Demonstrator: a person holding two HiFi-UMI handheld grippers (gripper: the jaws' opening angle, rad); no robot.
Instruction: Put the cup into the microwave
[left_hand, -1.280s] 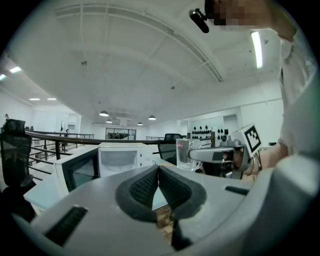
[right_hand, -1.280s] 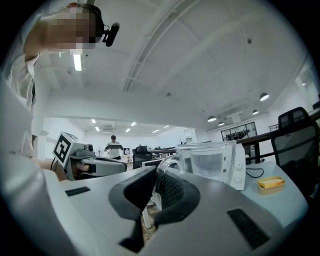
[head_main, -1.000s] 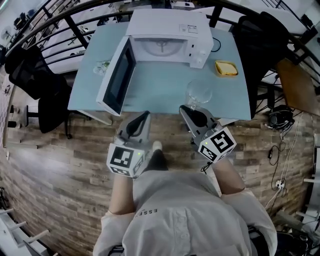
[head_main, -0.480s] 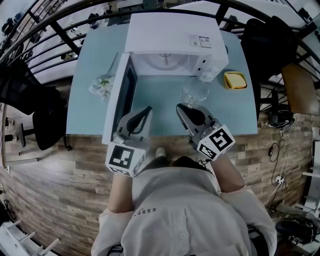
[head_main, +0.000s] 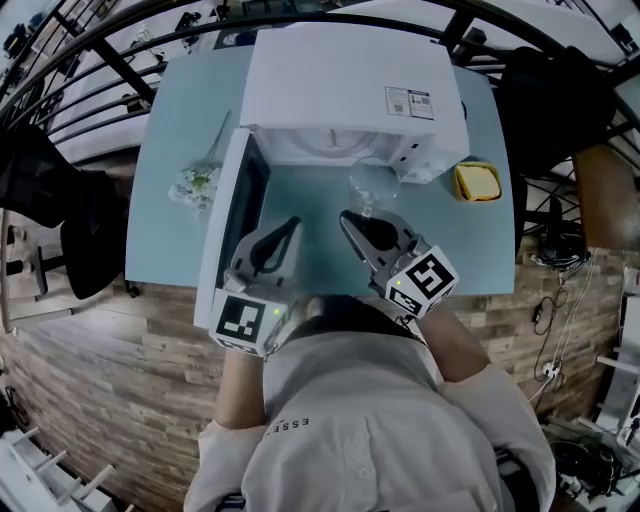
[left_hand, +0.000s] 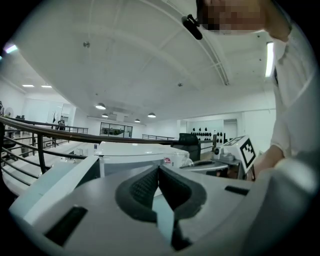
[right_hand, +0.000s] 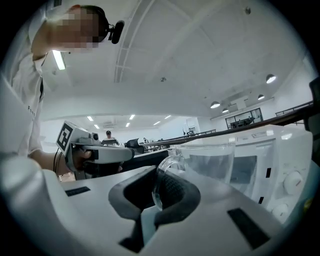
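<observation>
1. Two things explain the left side. The microwave (head_main: 340, 80) stands at the back of the desk (head_main: 165, 245), and its door (head_main: 245, 200) is swung wide open toward the person, so the cavity is free to take the cup.
2. The left hand-held gripper (head_main: 290, 222) hangs just beside the inner face of the door. It is clenched on nothing, its pads (left_hand: 145, 186) meeting with only air between them. I judge that it is kept out of the way, close enough to deal with the door afterwards.
3. The cup (head_main: 368, 187), a clear glass mug, sits just in front of the cavity mouth and is not yet inside. It seems to be carried rather than resting on the desk.
4. The right hand-held gripper (head_main: 352, 215) is grasping the cup by its handle, which is pinched between the pads (right_hand: 172, 189). This grip leaves the glass body leading, so only the cup needs to enter the opening.
5. The cup stands upright with its long axis vertical and its mouth up. Its handle points back toward the person and its body points toward the microwave.
6. At the far right a yellow object (head_main: 478, 182) lies well clear of the path.
</observation>
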